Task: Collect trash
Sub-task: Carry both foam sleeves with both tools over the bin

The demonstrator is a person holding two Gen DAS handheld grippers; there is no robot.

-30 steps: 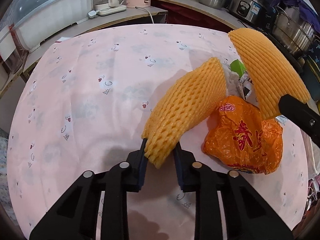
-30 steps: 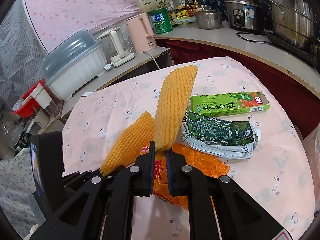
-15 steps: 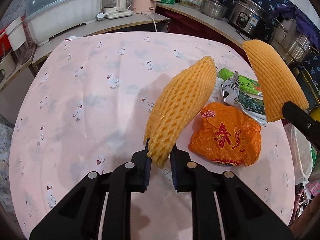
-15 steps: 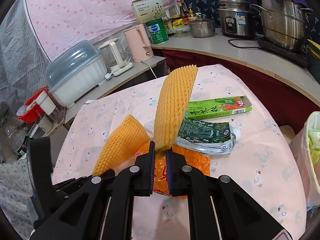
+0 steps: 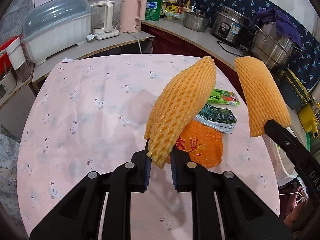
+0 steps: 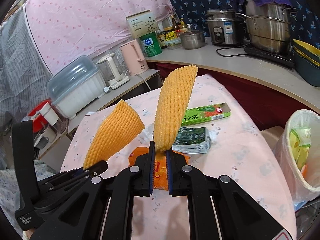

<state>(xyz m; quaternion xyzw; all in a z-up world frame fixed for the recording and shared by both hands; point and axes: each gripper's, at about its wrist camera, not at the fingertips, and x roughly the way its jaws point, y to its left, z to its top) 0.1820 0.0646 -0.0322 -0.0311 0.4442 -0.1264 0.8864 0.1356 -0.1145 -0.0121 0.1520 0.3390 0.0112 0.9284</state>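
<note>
My left gripper [image 5: 160, 154] is shut on the lower end of an orange foam fruit net [image 5: 180, 108], which stands up above the table. My right gripper [image 6: 160, 150] is shut on a second orange foam net [image 6: 174, 108], also held upright in the air. Each view shows the other gripper: the right one [image 5: 280, 132] with its net [image 5: 262, 98], and the left one [image 6: 94, 167] with its net [image 6: 116, 134]. On the pink tablecloth [image 5: 90, 110] below lie an orange plastic bag [image 5: 202, 146], a crumpled dark green pouch [image 5: 216, 116] and a flat green carton [image 5: 222, 98].
A bin lined with a white bag [image 6: 300, 154] stands off the table's right edge and holds some wrappers. Behind the table a counter carries a lidded white box [image 5: 58, 30], kettles [image 5: 132, 14], and steel pots [image 6: 266, 24].
Both grippers have risen and drawn back with their foam nets. More of the table and counter shows, and the lined bin has come into the right wrist view.
</note>
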